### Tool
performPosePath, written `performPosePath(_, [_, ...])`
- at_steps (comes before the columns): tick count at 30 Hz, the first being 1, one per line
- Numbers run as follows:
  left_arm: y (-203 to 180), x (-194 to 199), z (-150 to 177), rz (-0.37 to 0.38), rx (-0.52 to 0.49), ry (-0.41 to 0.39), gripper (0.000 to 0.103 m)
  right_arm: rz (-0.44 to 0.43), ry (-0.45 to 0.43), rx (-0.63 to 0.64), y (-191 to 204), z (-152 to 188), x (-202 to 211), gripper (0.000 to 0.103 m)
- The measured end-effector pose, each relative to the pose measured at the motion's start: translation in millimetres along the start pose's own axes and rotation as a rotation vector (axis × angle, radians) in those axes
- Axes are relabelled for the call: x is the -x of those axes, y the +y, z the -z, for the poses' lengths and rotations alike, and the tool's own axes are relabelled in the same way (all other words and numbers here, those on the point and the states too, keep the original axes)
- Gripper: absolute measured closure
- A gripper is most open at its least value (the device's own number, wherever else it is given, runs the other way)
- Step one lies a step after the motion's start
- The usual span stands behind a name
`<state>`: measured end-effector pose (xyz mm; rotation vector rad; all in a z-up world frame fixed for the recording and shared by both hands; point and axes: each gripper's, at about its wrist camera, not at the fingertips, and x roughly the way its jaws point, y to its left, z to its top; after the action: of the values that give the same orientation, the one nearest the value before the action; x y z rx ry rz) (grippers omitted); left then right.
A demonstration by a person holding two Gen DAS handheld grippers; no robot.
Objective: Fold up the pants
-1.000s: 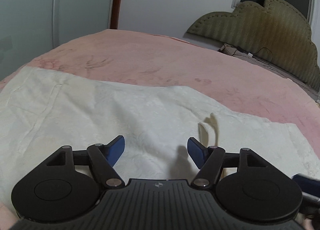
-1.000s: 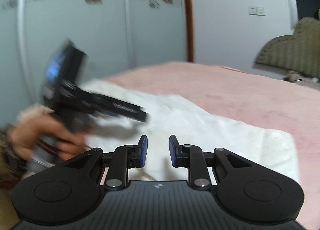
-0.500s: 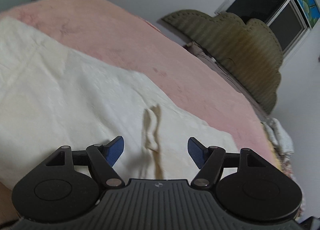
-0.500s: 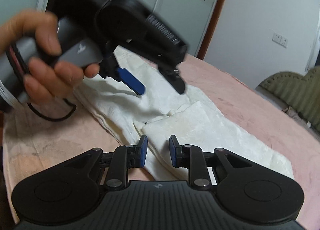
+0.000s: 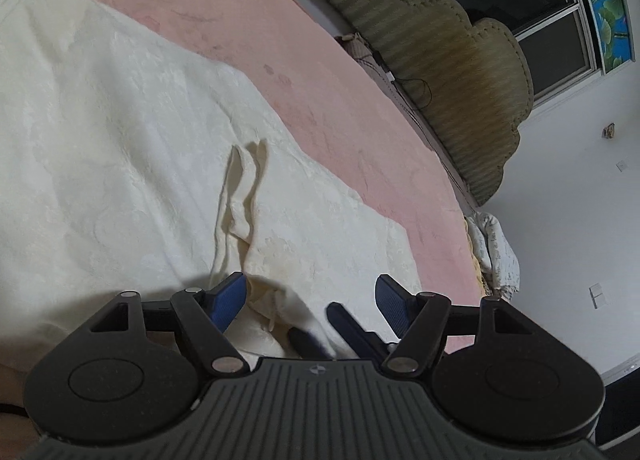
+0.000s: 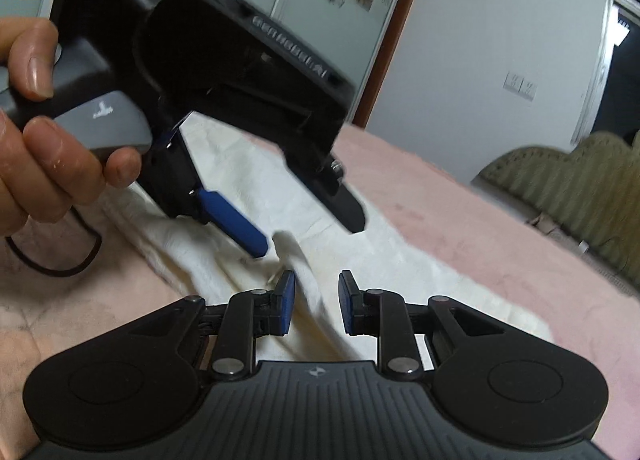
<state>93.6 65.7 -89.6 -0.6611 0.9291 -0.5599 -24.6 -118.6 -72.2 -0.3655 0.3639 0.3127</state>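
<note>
Cream-white pants [image 5: 120,148] lie spread on a pink bed; they also show in the right wrist view [image 6: 400,272]. A drawstring [image 5: 240,196] lies on the cloth near the waistband. My left gripper [image 5: 310,296] is wide open, low over the waistband edge. It also shows in the right wrist view [image 6: 308,224], held by a hand. My right gripper [image 6: 316,306] has its jaws a small way apart around a raised fold of the cloth, not touching it. Its fingertips [image 5: 344,320] show blurred under the left gripper.
The pink bedspread [image 5: 320,72] stretches beyond the pants. An olive padded headboard [image 5: 460,60] stands at the far end, with a window behind it. A wardrobe with mirrored doors [image 6: 320,12] stands by the wall. A black cable loop [image 6: 56,260] hangs from the hand.
My left gripper has swung right and down toward the waistband edge and stayed open. My right gripper has closed in on the same spot, its jaw gap unchanged.
</note>
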Motion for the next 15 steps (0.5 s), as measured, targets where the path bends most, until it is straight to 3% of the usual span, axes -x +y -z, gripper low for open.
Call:
performPosePath(3, [-1.3, -7.8, 0.9, 0.0, 0.0, 0.0, 0.031, -0.033, 0.042, 0.022, 3.4, 1.4, -7.4, 0.08])
performPosePath(6, [-3.8, -9.4, 3.1, -0.005, -0.017, -0.006, 0.031, -0.025, 0.027, 0.056, 6.7, 2.0, -14.4, 0.081])
performPosePath(7, [-3.6, -9.1, 3.1, -0.003, -0.019, -0.007, 0.031, -0.033, 0.017, 0.05, 5.8, 2.6, -15.8, 0.089])
performPosePath(13, [2.9, -8.5, -1.1, -0.016, 0.016, -0.017, 0.032, -0.148, -0.053, -0.222, -34.3, 0.2, -5.7, 0.093])
performPosePath(14, [0.2, -9.6, -2.1, -0.02, -0.001, -0.023, 0.035, -0.172, -0.063, -0.255, -39.1, -1.1, -5.0, 0.093])
performPosePath(15, [-3.7, -10.1, -2.3, -0.02, -0.028, -0.039, 0.048, -0.187, -0.07, -0.275, -41.5, -2.9, -4.8, 0.093])
